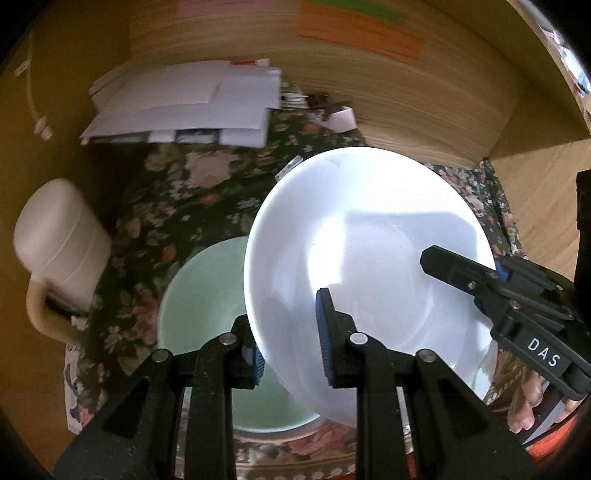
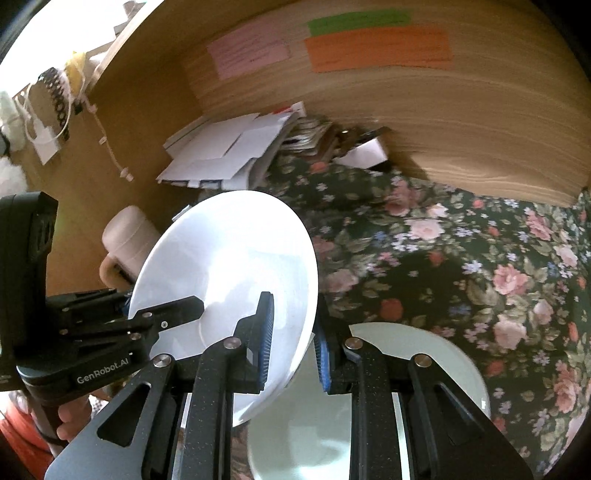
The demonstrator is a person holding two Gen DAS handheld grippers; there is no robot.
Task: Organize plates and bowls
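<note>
Left wrist view: the left gripper has its jaws clamped on the near rim of a white plate, one blue pad above the rim and one below. The plate is held tilted above the worktop, which is covered in a dark floral cloth. Just left of the plate and partly under it sits a pale green bowl. Across the plate, the right gripper grips the opposite rim; fingers of a hand show beneath it. Further left of the plate stands a cream jug with a handle. Behind the plate lies a pile of white papers against a wooden wall bearing an orange note.

Right wrist view: the right gripper has its jaws closed on the plate rim. The left gripper holds the far edge. Below the plate lies the green bowl on the floral cloth.
</note>
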